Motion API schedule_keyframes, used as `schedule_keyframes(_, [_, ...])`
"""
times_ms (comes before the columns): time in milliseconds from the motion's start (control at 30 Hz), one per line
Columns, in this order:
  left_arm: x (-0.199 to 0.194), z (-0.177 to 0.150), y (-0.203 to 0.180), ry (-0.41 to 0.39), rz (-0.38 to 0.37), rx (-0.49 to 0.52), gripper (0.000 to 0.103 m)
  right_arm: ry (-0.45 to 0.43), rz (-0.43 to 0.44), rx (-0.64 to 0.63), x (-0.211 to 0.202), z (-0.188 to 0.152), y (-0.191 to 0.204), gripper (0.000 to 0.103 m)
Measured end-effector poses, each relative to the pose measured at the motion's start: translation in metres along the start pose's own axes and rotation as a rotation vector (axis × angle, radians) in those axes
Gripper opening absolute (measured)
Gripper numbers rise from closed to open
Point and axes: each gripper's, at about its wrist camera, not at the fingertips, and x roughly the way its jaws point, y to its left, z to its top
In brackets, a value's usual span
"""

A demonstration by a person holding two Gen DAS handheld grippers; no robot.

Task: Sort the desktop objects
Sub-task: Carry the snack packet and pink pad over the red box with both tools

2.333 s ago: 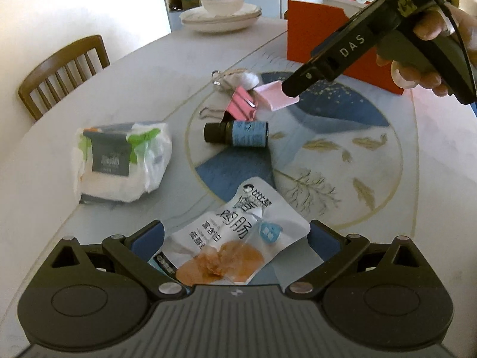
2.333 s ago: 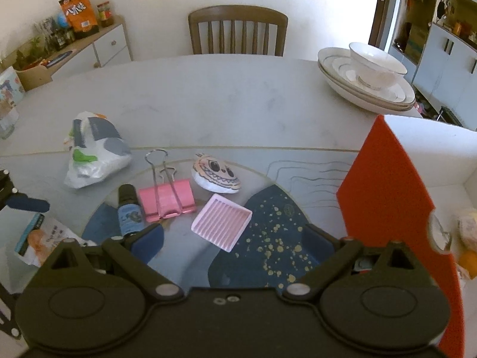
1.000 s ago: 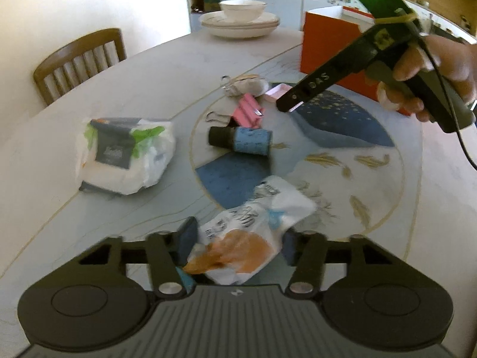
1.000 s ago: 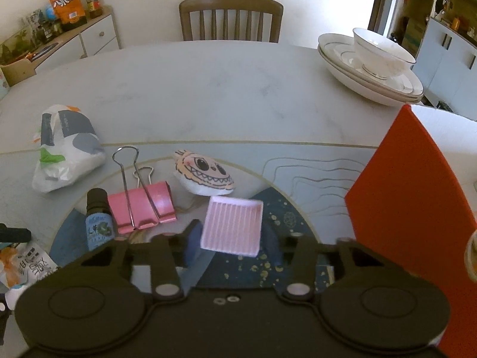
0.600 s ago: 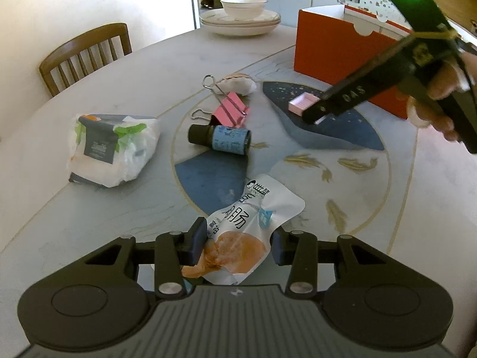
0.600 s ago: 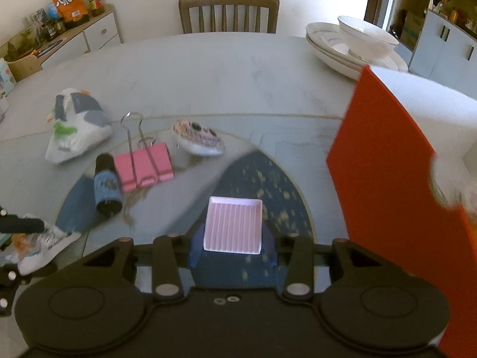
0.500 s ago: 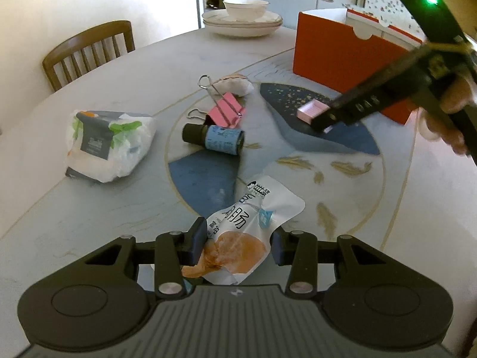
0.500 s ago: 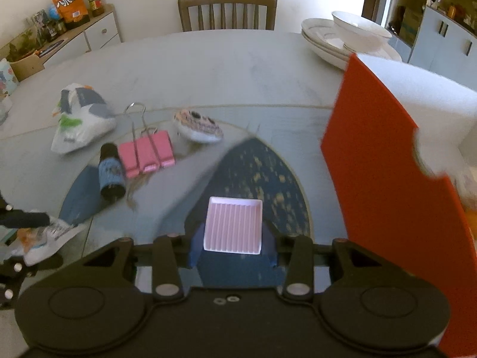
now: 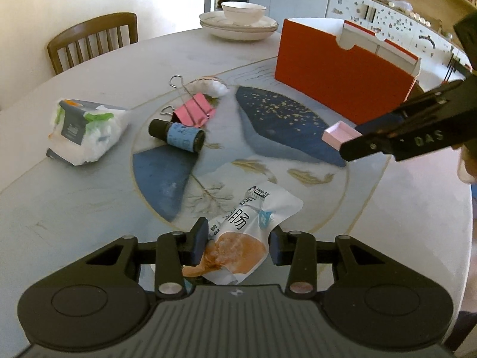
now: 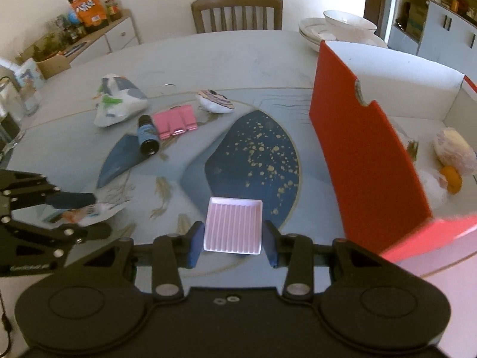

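Note:
My left gripper [image 9: 237, 238] has a white and orange snack packet [image 9: 253, 217] pinched between its blue pads, and its jaws are still closing tighter on it, low over the table's round pattern. My right gripper [image 10: 233, 238] is shut on a small pink ribbed tray [image 10: 234, 223], held flat above the dark blue speckled patch, just left of the orange box [image 10: 357, 155]. In the left wrist view the pink tray [image 9: 341, 133] hangs in front of the orange box [image 9: 342, 68]. The box holds a wrapped yellowish item [image 10: 454, 152].
On the table lie a pink binder clip [image 9: 193, 113], a small dark bottle with a blue label [image 9: 179, 134], a white tissue pack [image 9: 86, 128] and a small toothy-faced pouch [image 9: 208, 86]. Stacked plates with a bowl [image 9: 238, 21] and a wooden chair [image 9: 92, 41] stand at the back.
My right gripper has carried the pink tray rightward, off the table and up beside the orange box. My left gripper has tightened on the snack packet and drawn back with it.

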Motion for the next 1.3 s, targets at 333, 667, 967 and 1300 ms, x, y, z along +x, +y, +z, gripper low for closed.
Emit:
schedule_keyframes(333, [-0.008,0.011,-0.029,-0.023,-0.046,-0.071,0.03,-0.015,0.023,-0.04,-0.036,-0.011,-0.01,0.041])
schedule_keyframes(667, [-0.012,0.023,-0.057,-0.038,-0.084,-0.073,0.023,-0.017,0.048,-0.031,-0.064,-0.025,-0.035,0.041])
schedule_keyframes(967, [-0.014,0.046,-0.085,-0.076,-0.138,-0.085,0.004,-0.049,0.059,-0.03,-0.096,-0.021,-0.067,0.041])
schedule_keyframes(1300, [-0.008,0.076,-0.112,-0.099,-0.117,-0.022,0.002,-0.072,0.039,-0.04,-0.116,-0.008,-0.111,0.041])
